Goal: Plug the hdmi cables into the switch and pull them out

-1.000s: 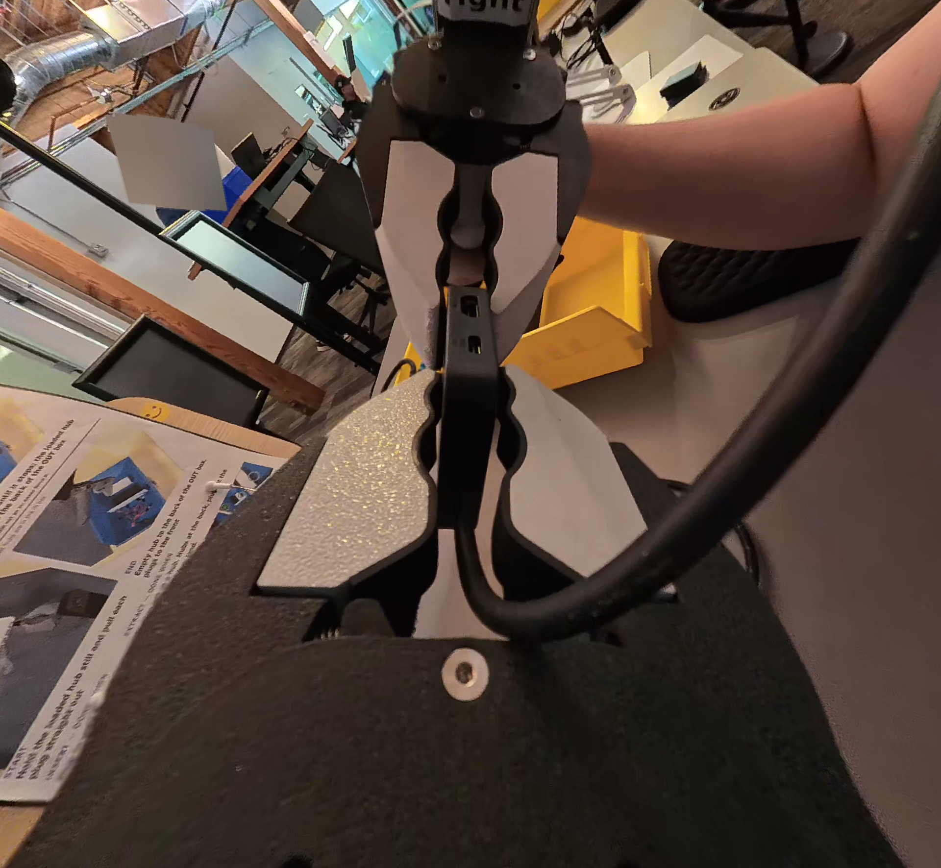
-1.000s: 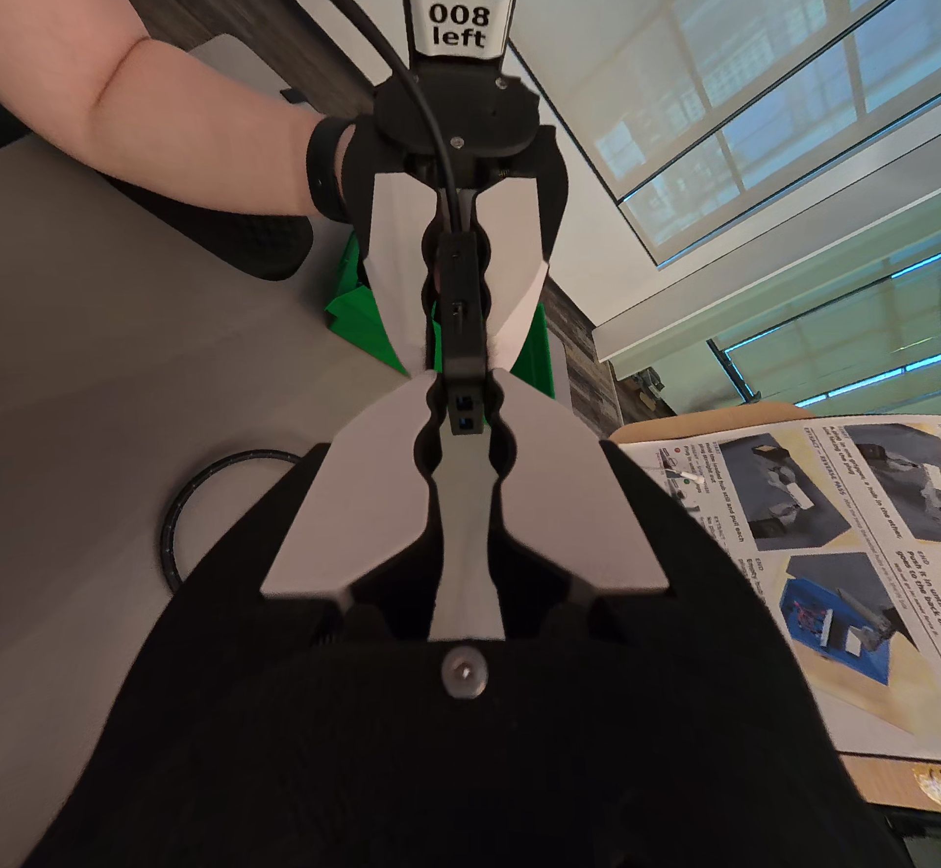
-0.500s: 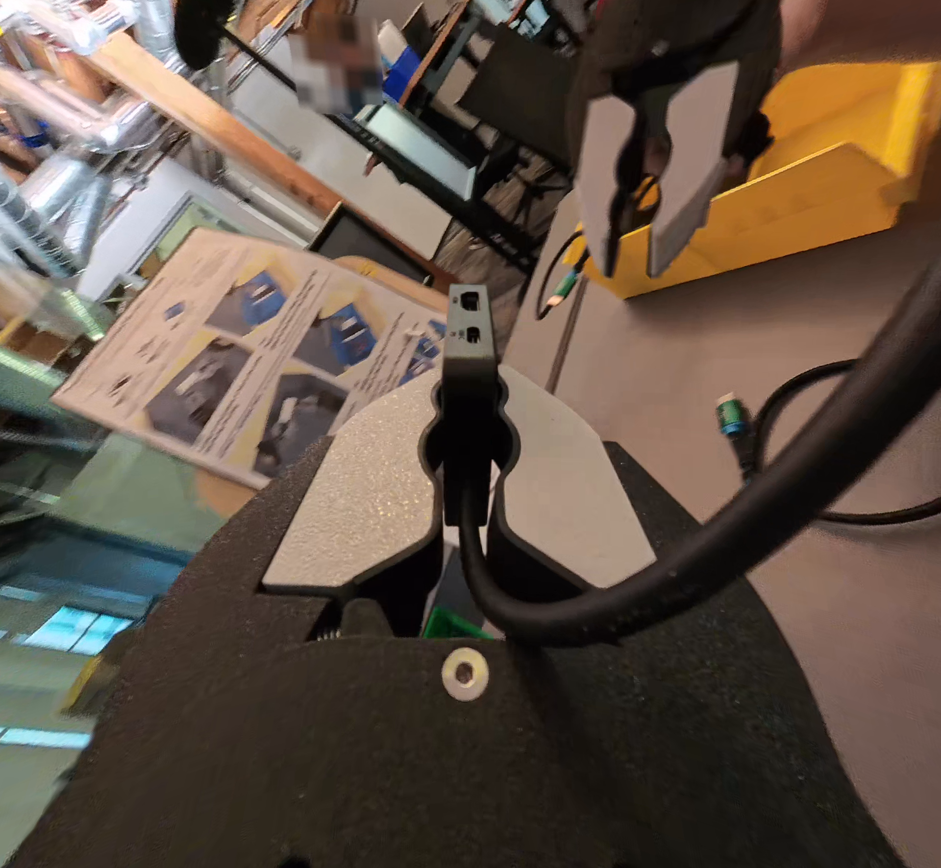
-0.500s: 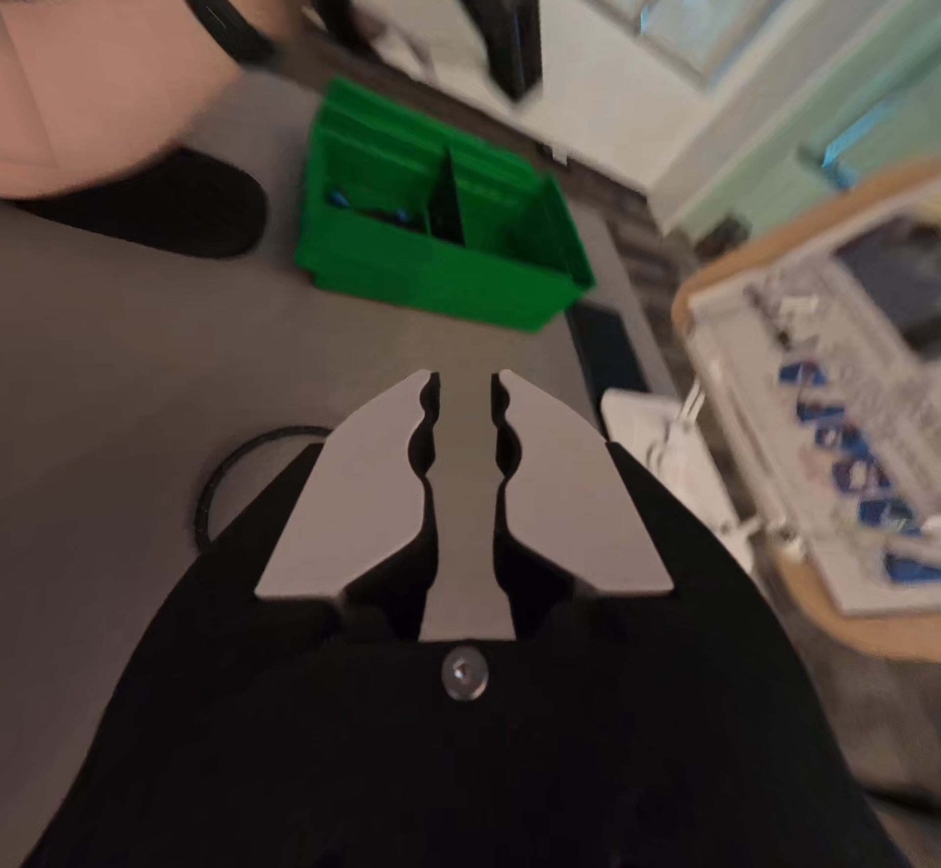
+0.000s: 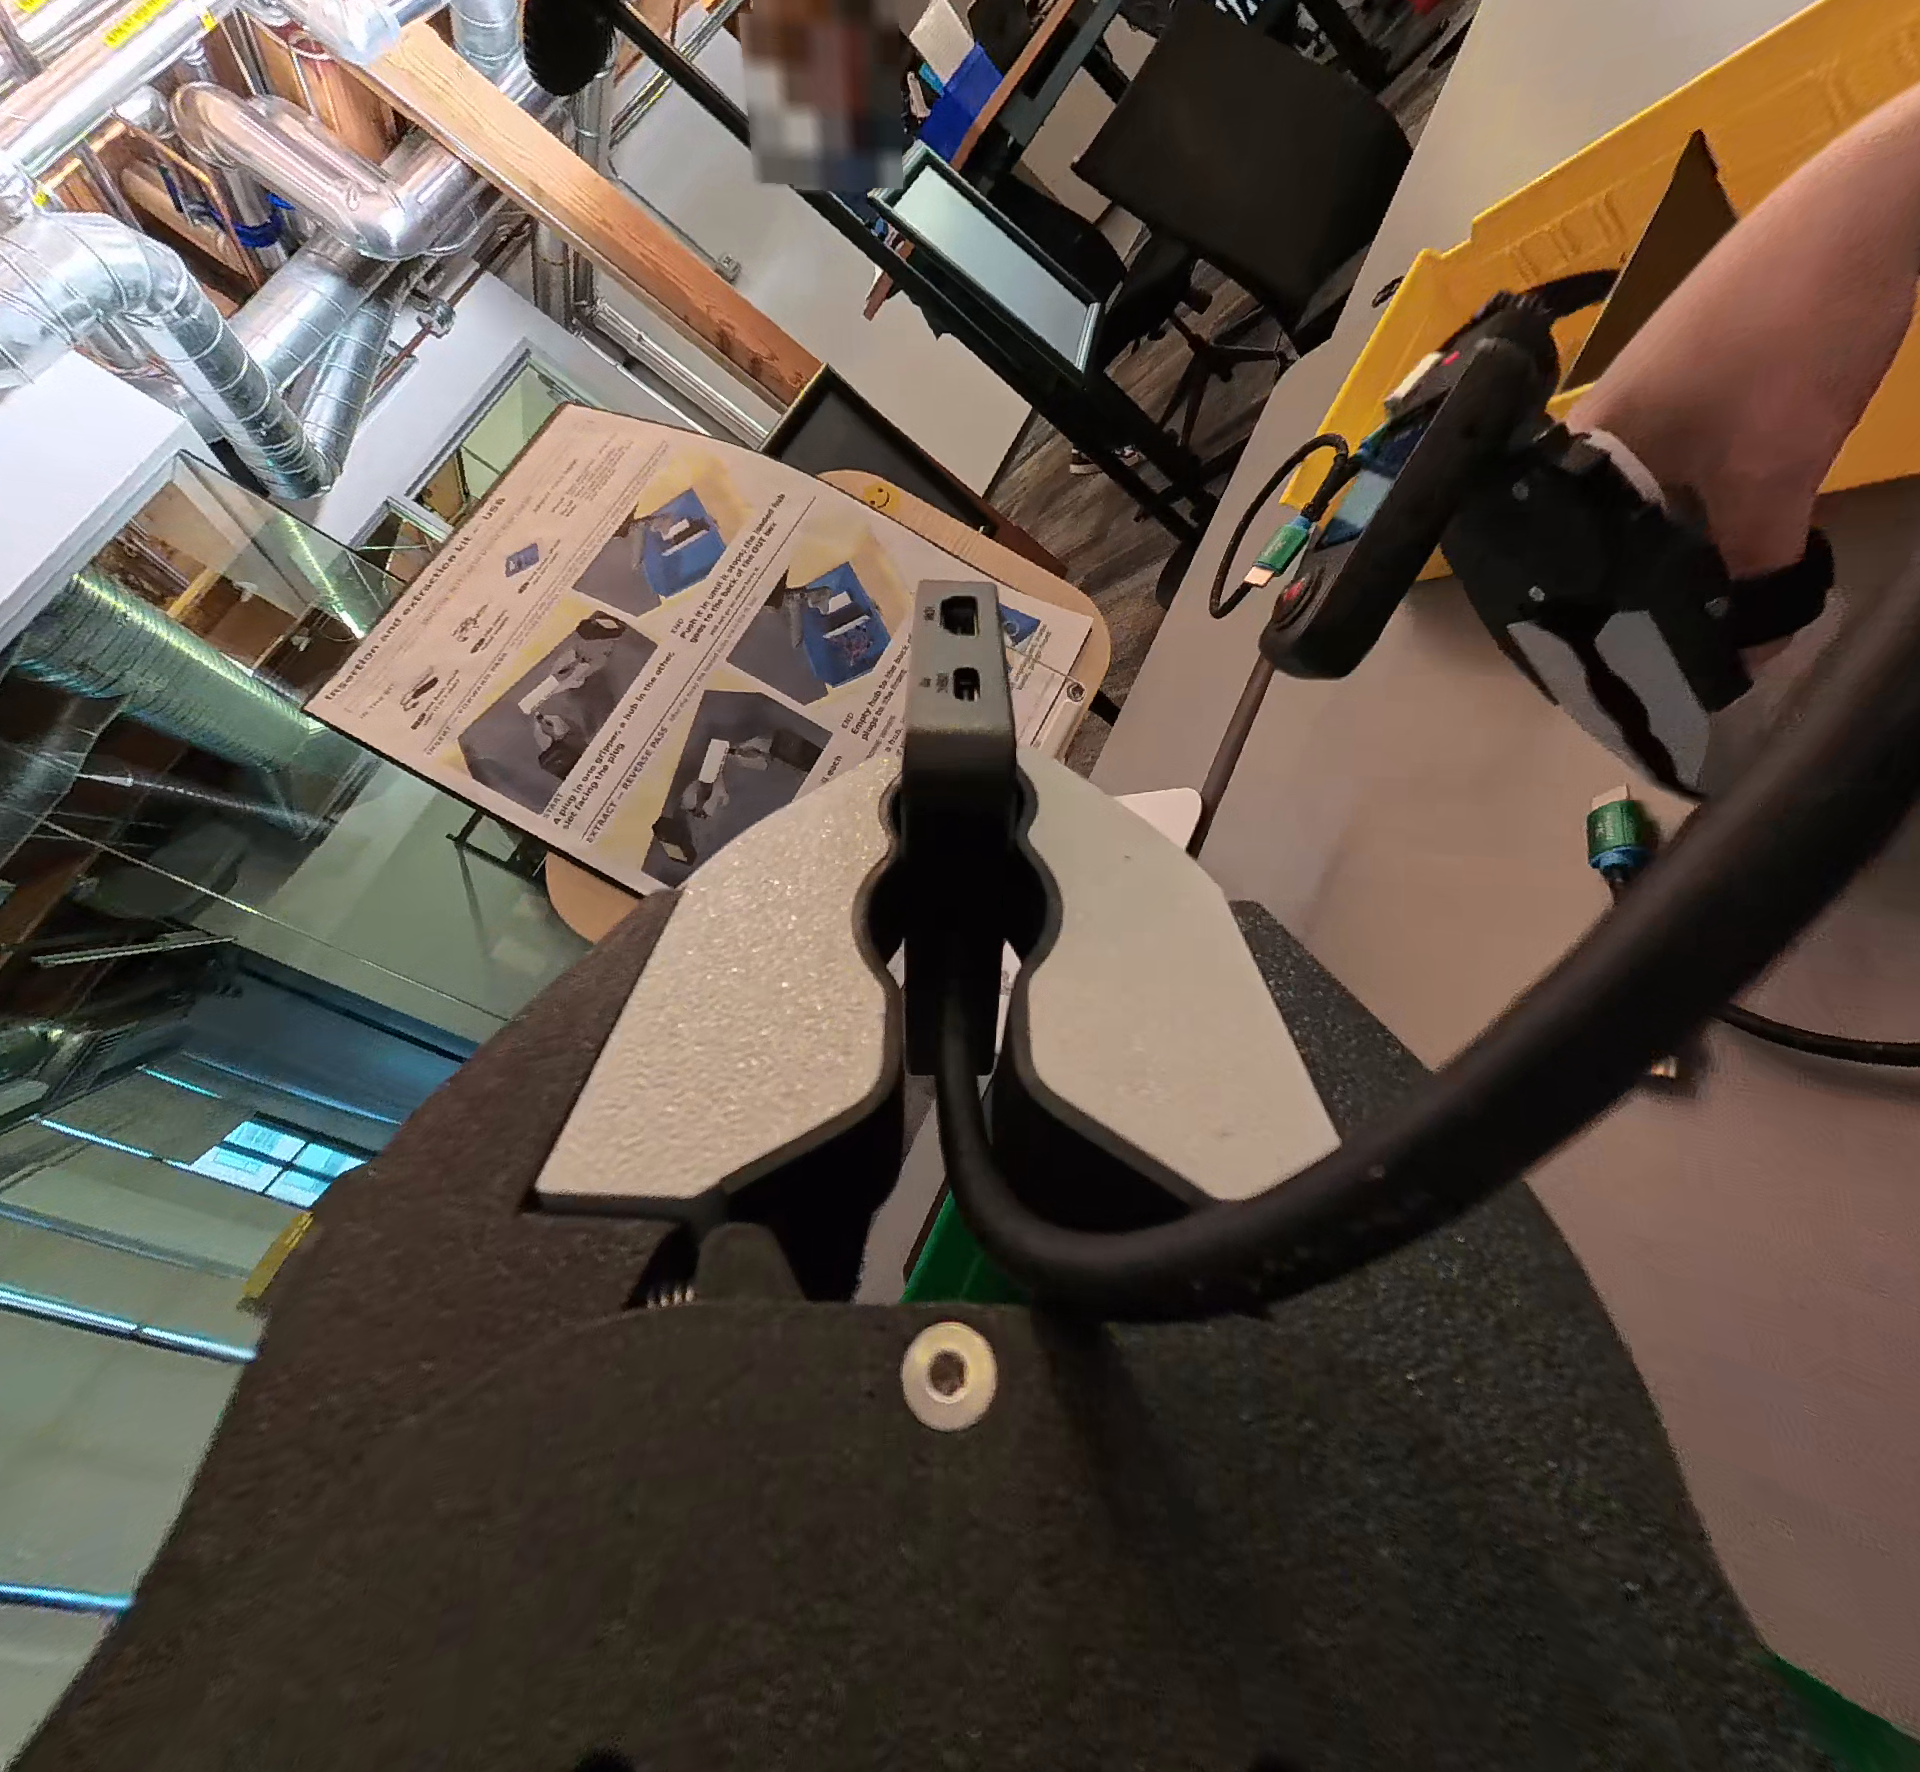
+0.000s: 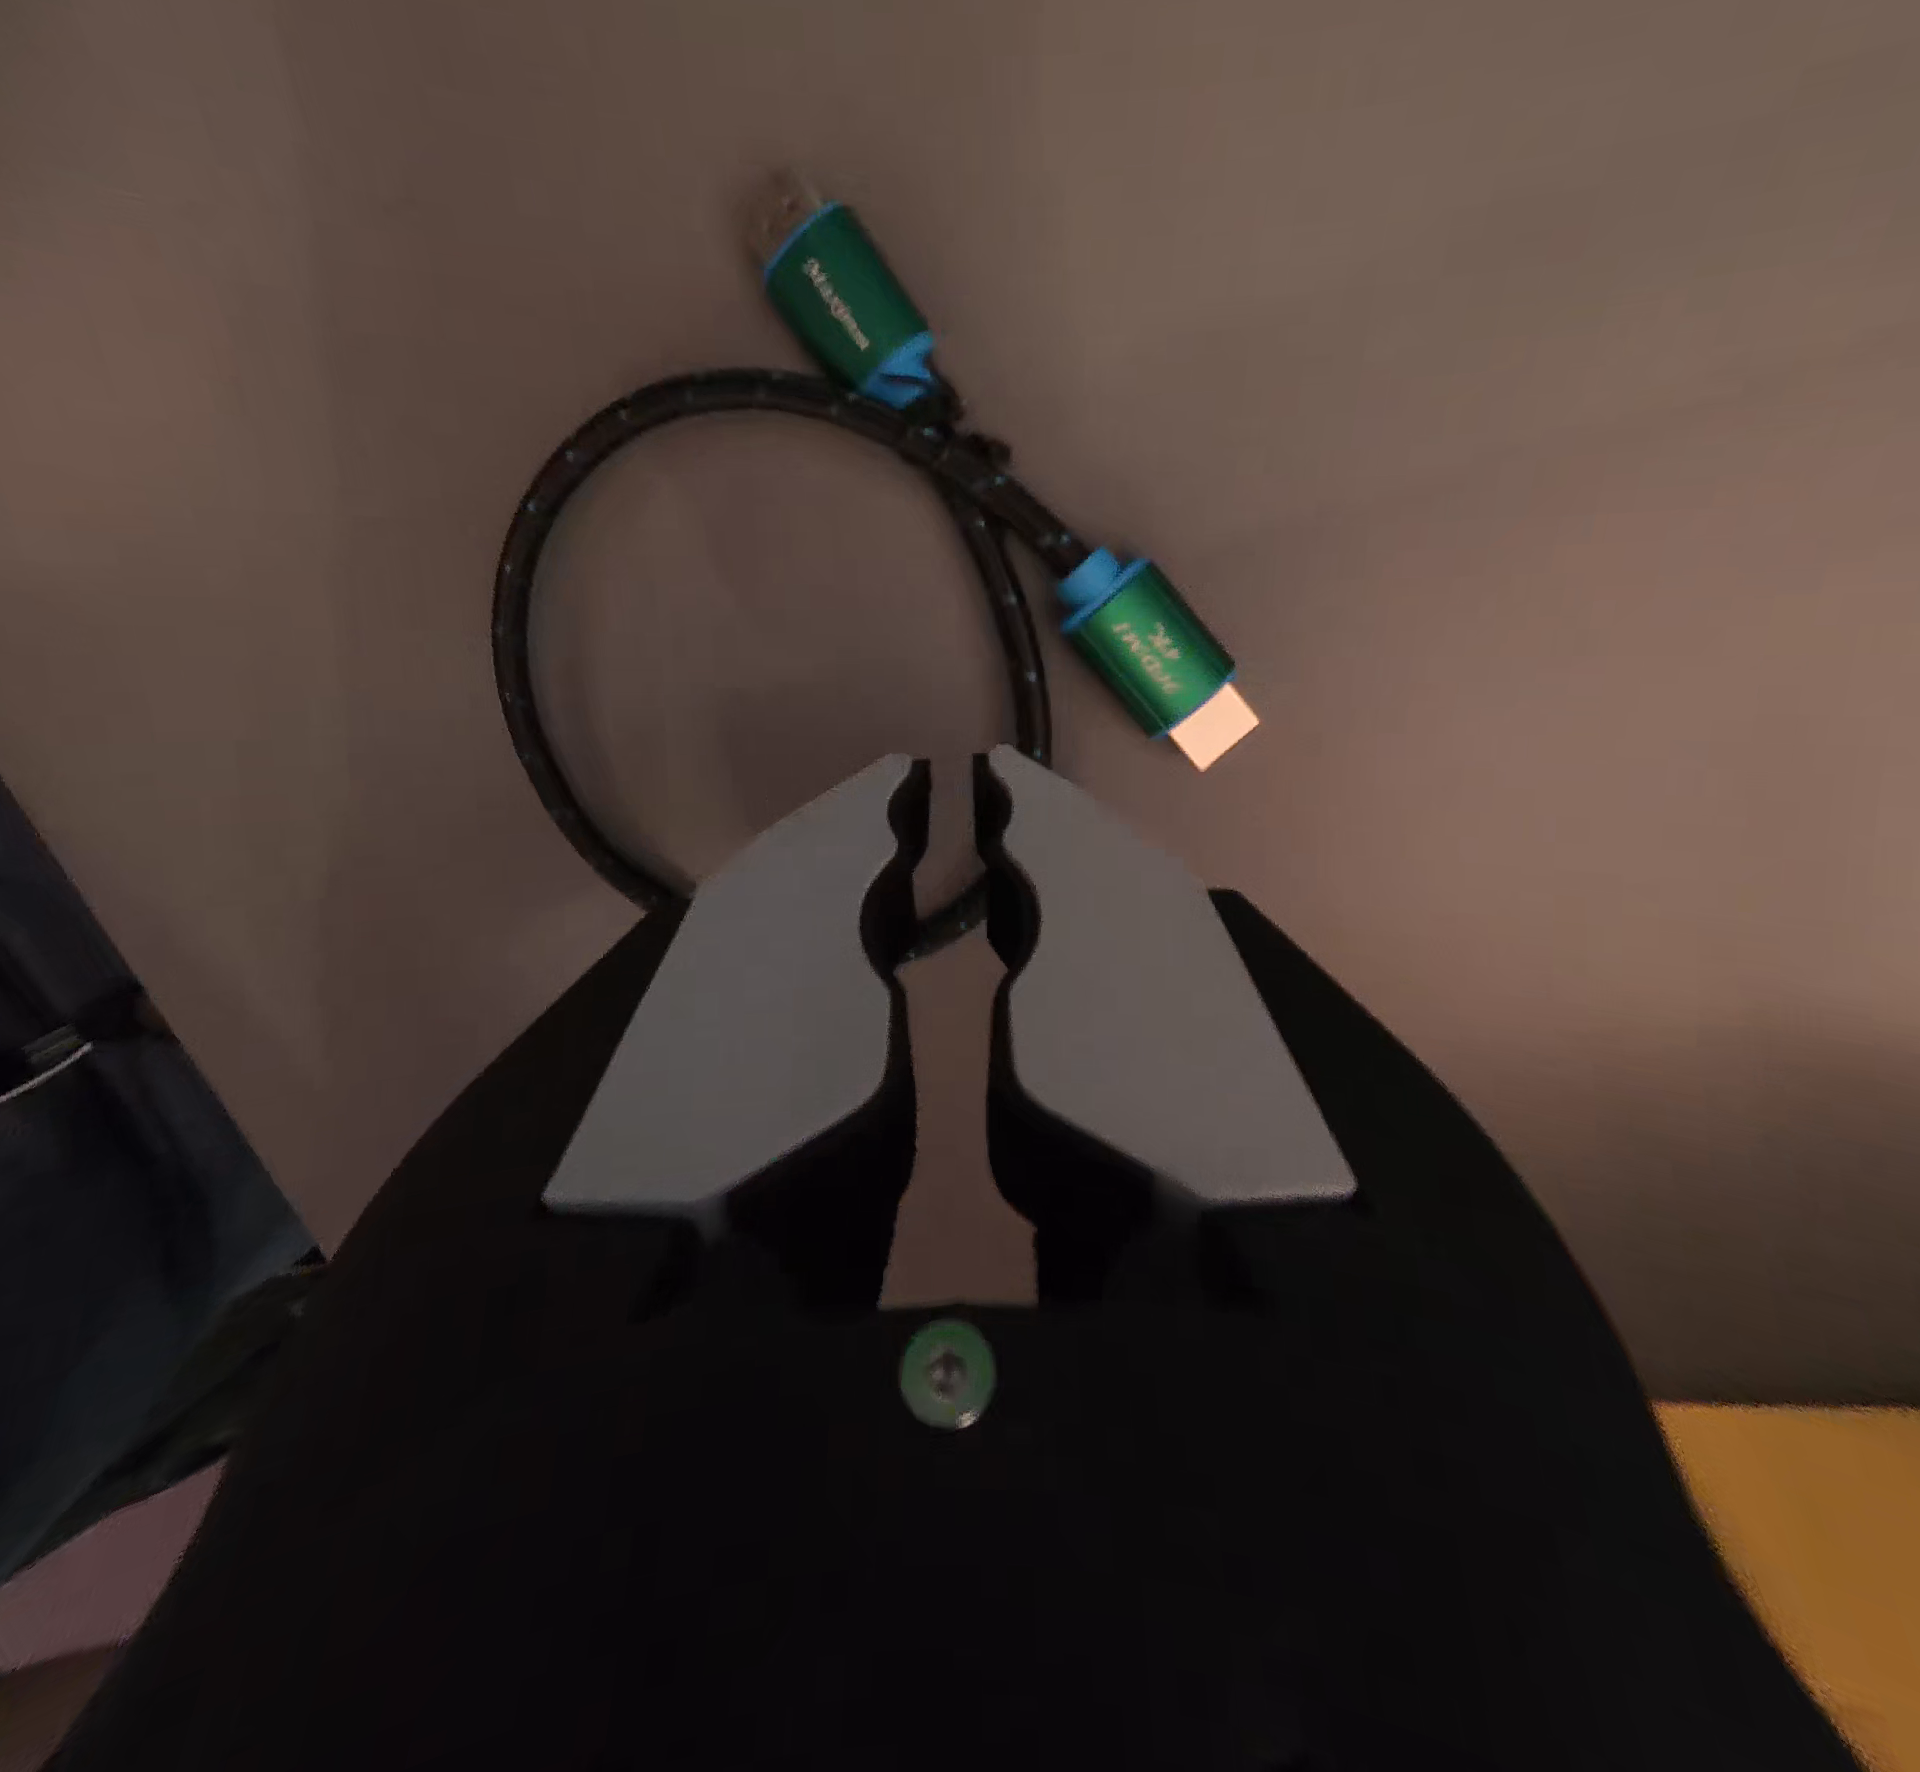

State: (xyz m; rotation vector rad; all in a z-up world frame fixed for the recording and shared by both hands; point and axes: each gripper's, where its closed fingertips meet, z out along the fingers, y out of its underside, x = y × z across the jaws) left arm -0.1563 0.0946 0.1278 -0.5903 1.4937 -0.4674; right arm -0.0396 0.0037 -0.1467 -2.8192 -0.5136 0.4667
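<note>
My left gripper (image 5: pixel 954 766) is shut on the black switch (image 5: pixel 956 683), which stands up between the fingers with two ports facing away. The switch's thick black lead (image 5: pixel 1455 1026) curves off to the right. My right gripper (image 6: pixel 951 761) is narrowly open and empty, pointing down at the grey table (image 6: pixel 1455 268). It hovers just above a looped braided HDMI cable (image 6: pixel 520 579) with two green plugs (image 6: pixel 842 304) (image 6: pixel 1148 647). The right gripper also shows in the left wrist view (image 5: pixel 1652 746), with one green plug (image 5: pixel 1608 834) beneath it.
A yellow bin (image 5: pixel 1662 153) stands behind the right gripper, and its corner shows in the right wrist view (image 6: pixel 1787 1566). Another green plug (image 5: pixel 1283 553) hangs on a thin cable by the bin. An instruction sheet (image 5: pixel 644 642) lies beyond the switch. A dark object (image 6: pixel 104 1151) sits at the left.
My right gripper let go of the switch, drew away and swung down over the HDMI cable on the table. My left gripper kept the switch and turned left.
</note>
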